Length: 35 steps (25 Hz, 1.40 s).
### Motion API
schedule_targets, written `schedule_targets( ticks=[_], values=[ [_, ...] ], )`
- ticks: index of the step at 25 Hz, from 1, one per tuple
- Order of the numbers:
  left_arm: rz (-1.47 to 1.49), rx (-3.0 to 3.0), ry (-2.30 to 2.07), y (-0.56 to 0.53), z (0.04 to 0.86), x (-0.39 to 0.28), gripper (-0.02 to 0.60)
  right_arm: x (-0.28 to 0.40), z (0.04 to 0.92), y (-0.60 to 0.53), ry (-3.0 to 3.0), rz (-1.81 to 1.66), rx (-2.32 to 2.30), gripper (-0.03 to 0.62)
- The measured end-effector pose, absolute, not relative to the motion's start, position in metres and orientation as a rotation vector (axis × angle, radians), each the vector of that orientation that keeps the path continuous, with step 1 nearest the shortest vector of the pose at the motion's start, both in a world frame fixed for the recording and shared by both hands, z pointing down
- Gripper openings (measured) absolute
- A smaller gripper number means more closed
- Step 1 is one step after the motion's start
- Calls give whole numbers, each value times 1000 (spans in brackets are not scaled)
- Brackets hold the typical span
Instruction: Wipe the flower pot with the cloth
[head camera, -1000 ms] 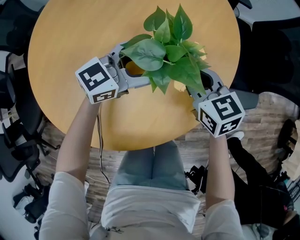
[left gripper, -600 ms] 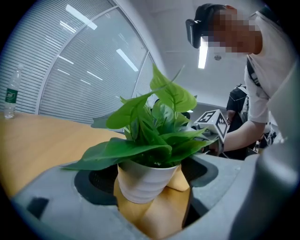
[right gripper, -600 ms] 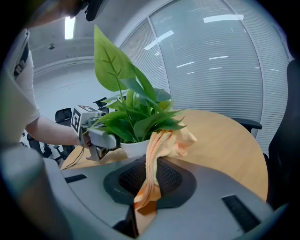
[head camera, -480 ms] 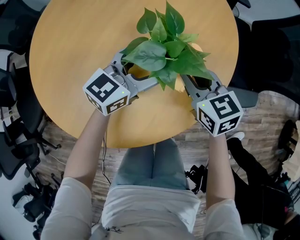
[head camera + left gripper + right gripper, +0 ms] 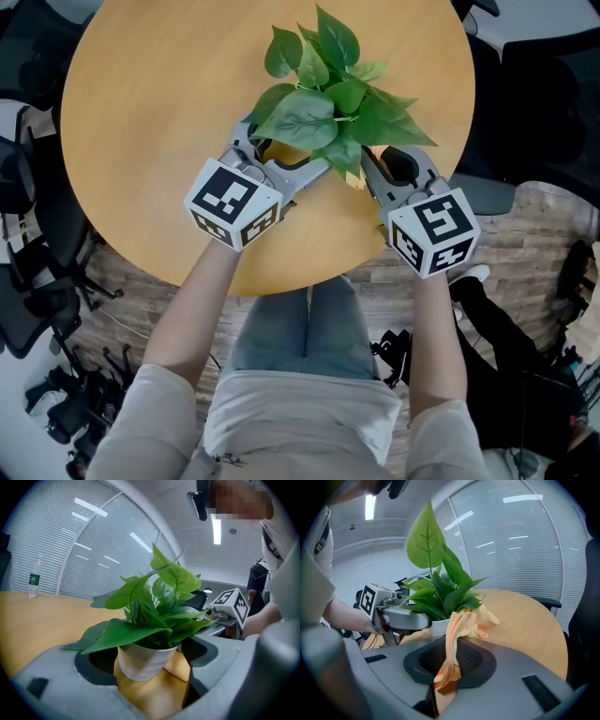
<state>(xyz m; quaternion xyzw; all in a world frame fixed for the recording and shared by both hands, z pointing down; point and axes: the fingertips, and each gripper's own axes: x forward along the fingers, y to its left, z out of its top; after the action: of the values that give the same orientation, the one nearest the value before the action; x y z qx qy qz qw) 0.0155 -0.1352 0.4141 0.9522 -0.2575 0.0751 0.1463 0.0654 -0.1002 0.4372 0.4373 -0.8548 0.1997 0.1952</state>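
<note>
A leafy green plant (image 5: 323,103) stands in a white ribbed flower pot (image 5: 146,660) on the round wooden table (image 5: 159,112). In the head view the leaves hide the pot. My left gripper (image 5: 281,152) reaches in from the near left, its jaws on either side of the pot (image 5: 440,626) and shut on it. My right gripper (image 5: 375,171) comes in from the near right and is shut on a peach-orange cloth (image 5: 454,639). The cloth drapes up from the jaws and its free end rests against the pot's right side, under the leaves.
The pot stands near the table's front edge, close to the person's lap. A water bottle (image 5: 33,577) stands far off on the table. Black office chairs (image 5: 28,281) flank the table on the left, and a dark one (image 5: 534,103) on the right.
My left gripper has swung nearer and to the right around the pot. The plant has shifted slightly left and turned. The right gripper with the cloth has barely moved.
</note>
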Motion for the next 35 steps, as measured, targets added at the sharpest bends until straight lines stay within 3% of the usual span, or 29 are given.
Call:
schedule_targets(
  ticks=[27,35],
  values=[
    [206,2522,-1164,-135,418,19,430,53,444,-88,-2424,583,1195,46],
    [298,2657,-945,-126,424,18,432,61,444,-91,-2433,610,1202,46]
  ],
)
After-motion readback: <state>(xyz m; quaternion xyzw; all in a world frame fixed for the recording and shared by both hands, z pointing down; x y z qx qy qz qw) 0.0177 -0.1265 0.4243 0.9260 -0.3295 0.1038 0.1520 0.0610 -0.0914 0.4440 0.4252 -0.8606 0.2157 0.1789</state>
